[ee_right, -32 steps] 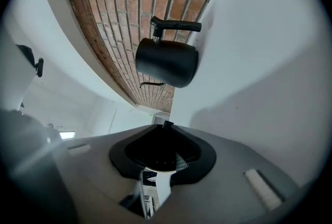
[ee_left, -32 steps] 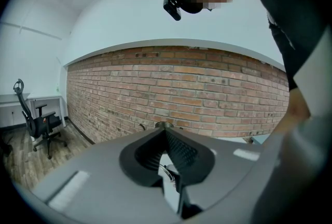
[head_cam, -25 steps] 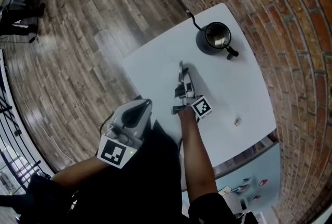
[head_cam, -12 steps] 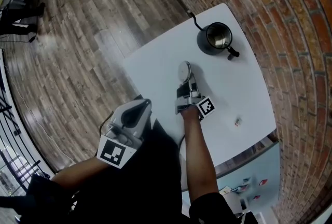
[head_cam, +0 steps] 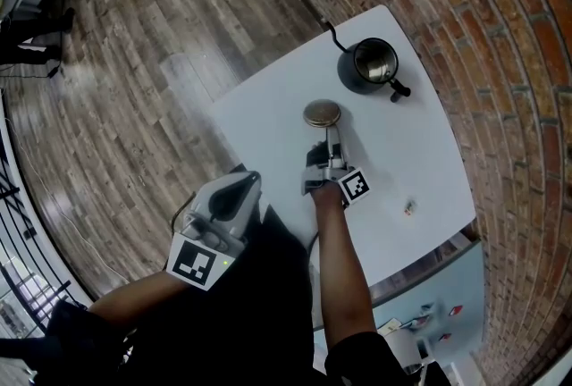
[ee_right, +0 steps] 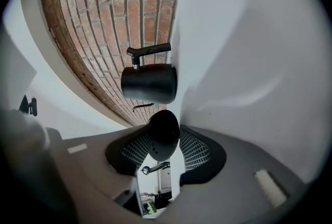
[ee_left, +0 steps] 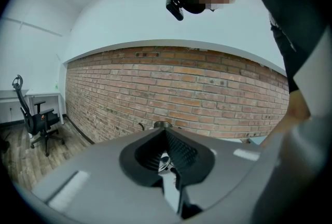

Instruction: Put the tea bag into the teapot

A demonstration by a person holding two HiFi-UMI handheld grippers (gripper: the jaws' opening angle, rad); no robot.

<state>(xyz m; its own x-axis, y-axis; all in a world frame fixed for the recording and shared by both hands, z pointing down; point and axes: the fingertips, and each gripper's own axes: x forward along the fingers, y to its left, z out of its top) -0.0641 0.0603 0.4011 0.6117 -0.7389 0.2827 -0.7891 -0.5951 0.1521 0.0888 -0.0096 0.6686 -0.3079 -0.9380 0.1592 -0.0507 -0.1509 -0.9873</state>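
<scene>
Setting: We look steeply down on a white table [head_cam: 268,121], with plank flooring at the frame's left and a brick wall curving along its right.
Teapot: The black teapot [head_cam: 369,64] stands open-topped at the table's upper right, its handle pointing toward the lower right.
Lid: 1 round lid [head_cam: 322,113] lies flat on the table near the frame's centre, between the teapot and the right gripper.
Right gripper: The right gripper [head_cam: 332,136] reaches up the frame from mid-table. Its 2 jaws are spread and have just been opening. In its own view we see the lid's dark disc [ee_right: 163,134] between the ribbed pads, which do not press on it.
Left gripper: The left gripper [head_cam: 245,184] hangs off the table at the lower left, jaws pressed together, with nothing between them.
Tea bag: The small tea bag [head_cam: 408,209] lies on the table's lower right, near the edge. It is well apart from the teapot and from both grippers.
</scene>
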